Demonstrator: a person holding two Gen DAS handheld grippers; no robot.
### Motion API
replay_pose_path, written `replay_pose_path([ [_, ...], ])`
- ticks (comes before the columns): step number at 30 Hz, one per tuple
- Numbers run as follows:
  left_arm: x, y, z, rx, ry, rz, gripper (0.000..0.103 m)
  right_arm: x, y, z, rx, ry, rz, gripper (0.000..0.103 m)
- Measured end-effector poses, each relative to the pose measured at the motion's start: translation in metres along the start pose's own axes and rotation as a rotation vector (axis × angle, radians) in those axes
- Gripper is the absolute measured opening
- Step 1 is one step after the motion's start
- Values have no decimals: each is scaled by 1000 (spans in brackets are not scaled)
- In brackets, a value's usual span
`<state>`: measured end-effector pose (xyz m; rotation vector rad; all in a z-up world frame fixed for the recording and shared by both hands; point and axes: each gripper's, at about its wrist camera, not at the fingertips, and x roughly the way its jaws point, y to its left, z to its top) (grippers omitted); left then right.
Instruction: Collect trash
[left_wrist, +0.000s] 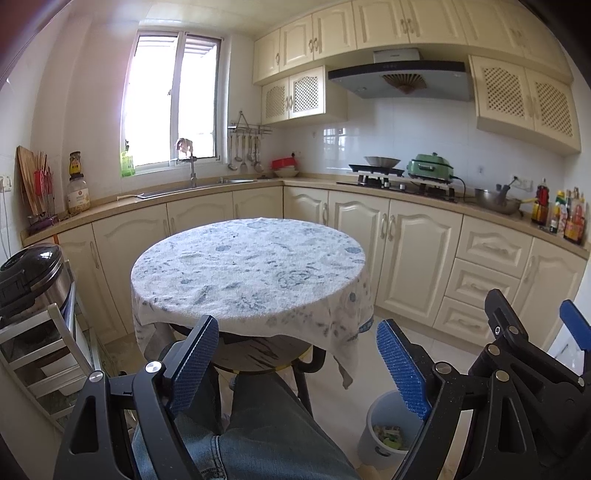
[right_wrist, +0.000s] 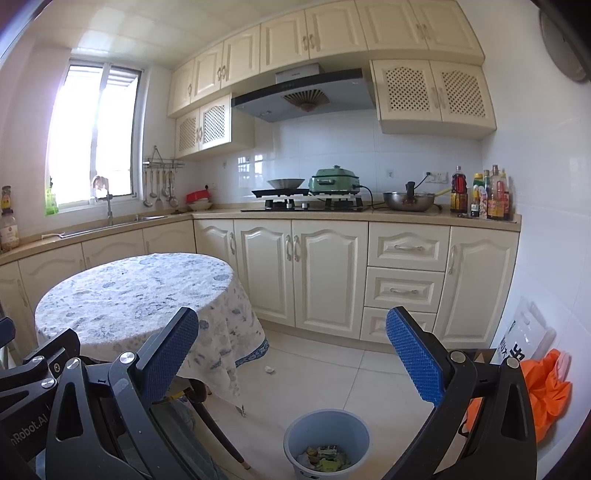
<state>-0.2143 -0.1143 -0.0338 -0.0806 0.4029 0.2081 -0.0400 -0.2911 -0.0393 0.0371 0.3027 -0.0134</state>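
On the floor tiles, centre of the right wrist view, lies one small white scrap (right_wrist: 269, 369), just beyond the hanging tablecloth (right_wrist: 225, 325) corner. It looks like crumpled paper or tissue: probably very light, soft, easy to crush, no fragility concern. I'd pinch it across its bulk from above; the smooth tile may let it skid.

Bin (right_wrist: 327, 443) sits bottom centre, already holding wrappers, well apart from the scrap.

Left tool (left_wrist: 295, 358) is released, jaws spread wide, nothing between them. Right tool (right_wrist: 291, 354) likewise spread and empty.

Round desk (left_wrist: 247, 266), cloth-covered, shows no trash on top. Cream cabinets, stove and sink counter fill the upper frame; orange bag (right_wrist: 546, 391) lower right.
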Motion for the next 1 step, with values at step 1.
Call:
replay_pose_path([
  [1, 0, 0, 1, 0, -1, 3, 86, 0, 0, 0, 1, 0, 1, 103],
])
